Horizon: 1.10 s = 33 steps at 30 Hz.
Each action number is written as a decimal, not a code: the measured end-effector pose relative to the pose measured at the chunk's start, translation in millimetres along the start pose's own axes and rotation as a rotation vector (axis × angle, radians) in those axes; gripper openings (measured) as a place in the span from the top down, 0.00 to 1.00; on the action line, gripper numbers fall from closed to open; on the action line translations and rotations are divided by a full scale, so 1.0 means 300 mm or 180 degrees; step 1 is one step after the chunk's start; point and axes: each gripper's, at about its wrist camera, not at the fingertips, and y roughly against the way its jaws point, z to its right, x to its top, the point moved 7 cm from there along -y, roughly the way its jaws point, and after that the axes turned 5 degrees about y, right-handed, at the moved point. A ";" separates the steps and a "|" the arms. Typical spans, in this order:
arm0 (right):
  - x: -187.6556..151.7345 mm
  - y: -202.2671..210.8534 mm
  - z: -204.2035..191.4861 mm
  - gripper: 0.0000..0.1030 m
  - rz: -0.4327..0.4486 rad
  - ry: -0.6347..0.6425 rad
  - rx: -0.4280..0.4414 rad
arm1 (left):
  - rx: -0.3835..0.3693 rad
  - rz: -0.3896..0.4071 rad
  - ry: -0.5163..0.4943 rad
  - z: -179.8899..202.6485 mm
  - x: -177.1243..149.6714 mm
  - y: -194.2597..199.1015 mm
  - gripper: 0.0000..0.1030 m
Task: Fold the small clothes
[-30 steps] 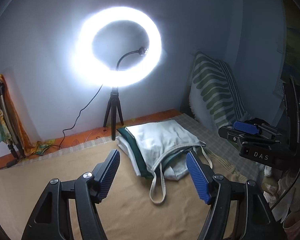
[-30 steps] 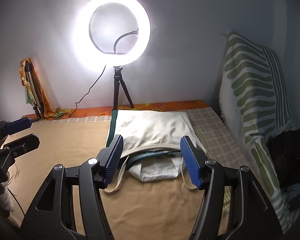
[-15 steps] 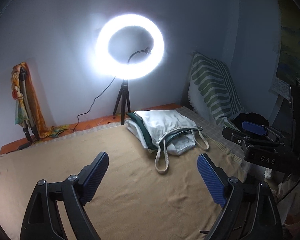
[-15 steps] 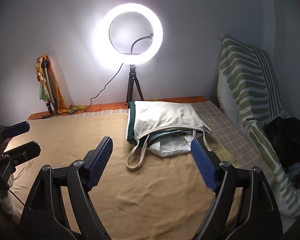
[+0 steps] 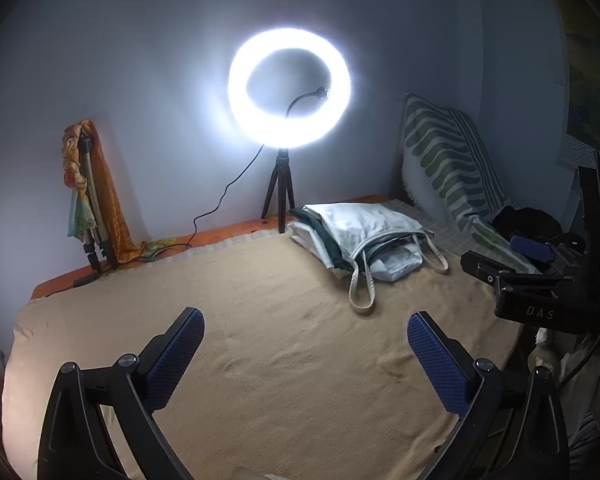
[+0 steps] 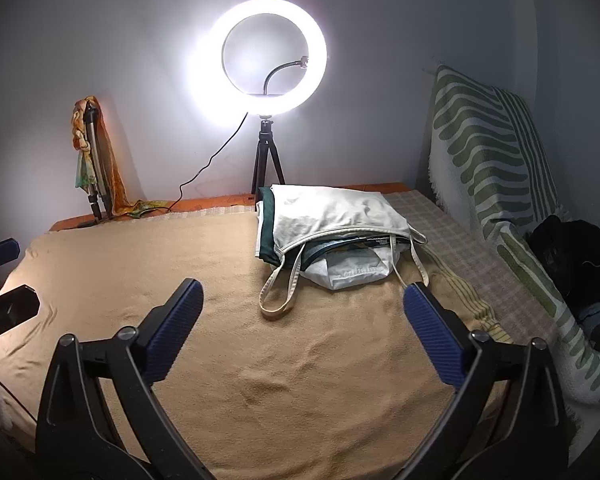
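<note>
- Both grippers have backed well away from the pile of clothes (image 6: pixel 332 220) in the last second; a moment ago their blue pads framed the pile closely, and now bare tan blanket (image 6: pixel 260 380) lies between them and it.
- The left gripper (image 5: pixel 302 354) hangs over the blanket with its jaws spread wide and nothing between them.
- The right gripper (image 6: pixel 302 330) is the same: jaws wide apart, empty, pointing toward the near edge of the pile.
- The pile sits at the far right of the bed, just in front of the ring light (image 6: pixel 260 54) on its little tripod, beside the checked sheet (image 6: pixel 460 248) and the striped green pillow (image 6: pixel 488 152).
- On top lies a white strappy top (image 6: pixel 328 210), laid flat, with one strap loop (image 6: pixel 278 292) trailing onto the blanket toward us. Under it I can make out a dark green garment (image 6: pixel 266 224) and some pale cloth, though in this dim light I can't say how many pieces are stacked there.
- To my eye the pull-back means the top piece has just been set down on the stack and let go, so that fold looks finished.
- No loose garment shows on the open blanket, so either the next piece must be fetched from elsewhere or the job is near its end.
- The trailing strap is the one untidy bit; it may want tucking in.
</note>
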 end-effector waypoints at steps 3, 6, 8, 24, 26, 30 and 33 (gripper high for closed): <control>0.003 -0.004 -0.002 0.00 0.0029 0.0005 -0.0027 | 0.0097 0.0072 -0.0013 -0.016 -0.015 0.002 0.00; 0.010 -0.004 -0.006 0.00 0.0077 -0.0004 -0.0030 | 0.0179 0.0017 -0.0040 -0.025 -0.029 -0.014 0.00; 0.011 -0.005 -0.009 0.00 0.0087 -0.0019 -0.0026 | 0.0196 -0.0017 -0.0074 -0.024 -0.035 -0.022 0.00; 0.001 -0.021 -0.026 0.00 0.0054 -0.0078 0.0040 | 0.0238 0.0050 -0.0120 -0.026 -0.042 0.007 0.00; 0.000 -0.020 -0.025 0.00 0.0055 -0.0079 0.0034 | 0.0229 0.0051 -0.0119 -0.027 -0.040 0.010 0.00; -0.002 -0.022 -0.029 0.00 0.0051 -0.0065 0.0046 | 0.0227 0.0055 -0.0118 -0.032 -0.037 0.011 0.00; -0.007 -0.019 -0.036 0.00 0.0045 -0.0053 0.0045 | 0.0227 0.0054 -0.0125 -0.033 -0.036 0.011 0.00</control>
